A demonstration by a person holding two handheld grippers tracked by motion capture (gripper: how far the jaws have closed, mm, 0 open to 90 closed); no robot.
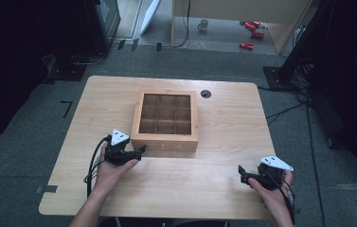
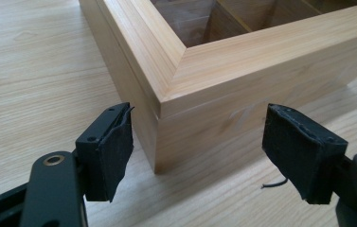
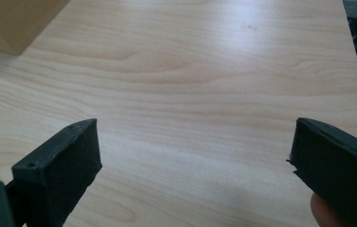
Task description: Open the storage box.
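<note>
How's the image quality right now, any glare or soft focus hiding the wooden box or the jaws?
High view: dark surroundings, table evenly lit, wooden box slightly soft but readable. Left gripper view: box corner sharp, with reflections on its glass lid; pads clear. Right gripper view: a broad pale sheen on the tabletop; pads slightly soft.

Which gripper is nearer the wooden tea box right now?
Left. The left gripper sits at the near left corner of the wooden tea box, jaws open astride that corner. The right gripper hovers over bare table, well off to the box's right, jaws open.
</note>
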